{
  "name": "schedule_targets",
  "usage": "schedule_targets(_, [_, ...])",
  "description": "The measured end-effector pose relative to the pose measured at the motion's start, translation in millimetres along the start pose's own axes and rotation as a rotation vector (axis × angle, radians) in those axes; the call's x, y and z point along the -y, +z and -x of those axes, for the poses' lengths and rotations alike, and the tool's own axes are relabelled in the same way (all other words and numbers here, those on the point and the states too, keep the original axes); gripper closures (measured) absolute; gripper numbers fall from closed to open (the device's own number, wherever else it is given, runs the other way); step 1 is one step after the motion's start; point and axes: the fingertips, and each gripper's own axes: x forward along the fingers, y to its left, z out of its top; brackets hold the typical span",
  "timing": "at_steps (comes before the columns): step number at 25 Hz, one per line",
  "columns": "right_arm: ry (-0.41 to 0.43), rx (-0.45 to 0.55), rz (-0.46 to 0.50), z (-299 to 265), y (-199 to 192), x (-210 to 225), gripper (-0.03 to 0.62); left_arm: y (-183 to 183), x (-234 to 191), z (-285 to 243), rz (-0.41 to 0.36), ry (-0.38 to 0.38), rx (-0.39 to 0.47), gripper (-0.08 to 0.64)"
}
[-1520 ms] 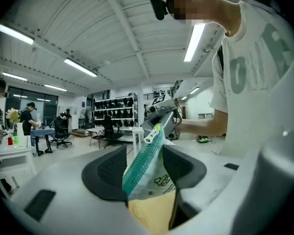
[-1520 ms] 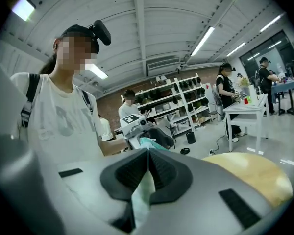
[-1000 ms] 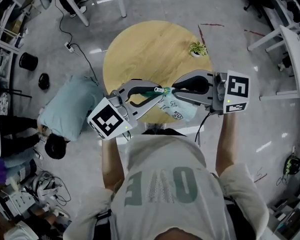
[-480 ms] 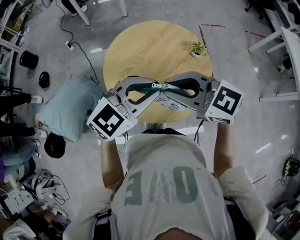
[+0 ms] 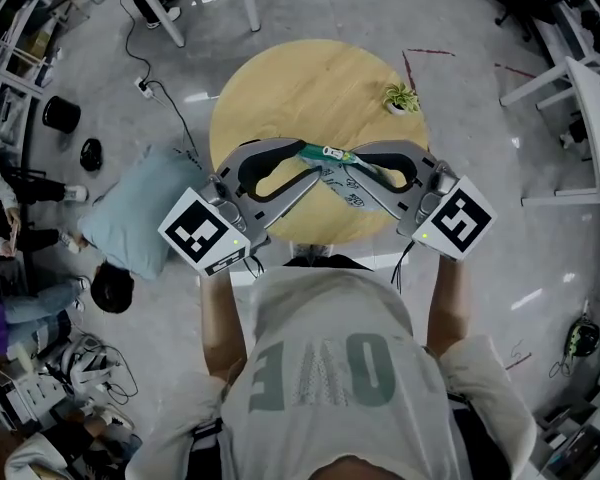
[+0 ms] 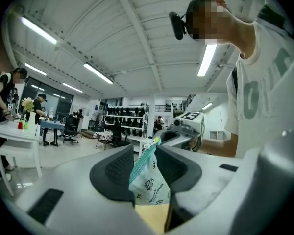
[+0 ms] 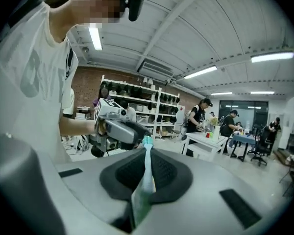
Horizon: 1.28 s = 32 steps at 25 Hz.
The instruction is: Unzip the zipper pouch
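Since a second ago both claws have slid farther out over the table and swung round, so the pouch that drooped crumpled under the right one is now drawn out between the two tips. Our grey left gripper (image 6: 148,148) w/ black ribbed pads is opening its jaws. The small white printed fabric pouch (image 6: 150,187) w/ its teal zipper (image 6: 139,168) sits between the pads, which stand in a narrow V and seem to be easing off it. Our matching grey right gripper (image 7: 147,148) is clamped tight on a thin teal end of that zipper edge; pull tab or tape end, we can't tell. The pouch hangs over the near half of the round light-wood table (image 5: 300,78); whether it touches the top we can't tell. Progress: we judge little done, since the teal band looks closed along the stretch we see and no view shows a gaping mouth. The long pull along the zipper is prob. all left, and the left claw needs a fresh hold first. Around us: a small green potted plant (image 5: 397,96) near the table's far right rim, well apart; a pale blue cushion (image 5: 130,218) on the grey floor at left; a black cable (image 5: 165,108) beyond it; white desks and people in the bg. Nothing blocks the claws, though the pouch may swing from one grip.
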Motion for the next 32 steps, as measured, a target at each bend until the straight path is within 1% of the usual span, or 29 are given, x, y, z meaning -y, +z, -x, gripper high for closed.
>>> schedule_targets(1, [-0.03,0.015,0.017,1,3,2,0.552,1,-4,-1,0.055,0.018,0.017,0.437])
schedule_targets(2, [-0.062,0.023,0.034,2,5,3,0.552,1,-8,-2,0.131,0.029,0.033,0.437])
schedule_targets(3, [-0.096,0.019,0.055,2,6,4,0.552,1,-10,-4,0.221,0.024,0.057,0.437])
schedule_targets(5, [-0.16,-0.045,0.113,4,0,7,0.552,8,-8,-7,0.391,-0.025,0.152,0.437])
schedule_targets(6, [-0.185,-0.094,0.146,6,-5,9,0.552,13,-6,-8,0.453,-0.049,0.21,0.437])
schedule_targets(7, [-0.209,-0.13,0.172,8,-9,10,0.552,18,-4,-10,0.495,-0.059,0.258,0.437])
schedule_targets(9, [-0.256,-0.148,0.198,12,-10,11,0.552,23,-5,-16,0.533,-0.045,0.301,0.437])
schedule_targets(11, [-0.295,-0.129,0.201,14,-7,9,0.552,24,-7,-20,0.557,-0.03,0.312,0.435])
schedule_targets(12, [-0.307,-0.113,0.201,14,-5,8,0.552,26,-8,-20,0.576,-0.035,0.322,0.43])
schedule_targets(15, [-0.331,-0.073,0.193,18,0,6,0.552,31,-7,-22,0.645,-0.076,0.362,0.425])
schedule_targets(18, [-0.335,-0.098,0.219,17,-2,0,0.554,33,-4,-18,0.715,-0.12,0.409,0.425])
schedule_targets(20, [-0.331,-0.119,0.256,14,-4,-4,0.554,33,-2,-18,0.746,-0.147,0.418,0.425])
schedule_targets(24, [-0.329,-0.122,0.274,14,-4,-8,0.554,30,2,-21,0.779,-0.183,0.388,0.425])
schedule_targets(26, [-0.336,-0.116,0.273,16,-4,-8,0.554,30,2,-20,0.796,-0.189,0.399,0.43])
schedule_targets(28, [-0.344,-0.116,0.276,17,-5,-6,0.554,32,3,-20,0.807,-0.2,0.415,0.454])
schedule_targets(30, [-0.347,-0.124,0.288,16,-6,-4,0.554,36,7,-22,0.807,-0.219,0.425,0.466])
schedule_targets(32, [-0.344,-0.133,0.299,15,-6,-5,0.554,39,9,-24,0.784,-0.201,0.417,0.466])
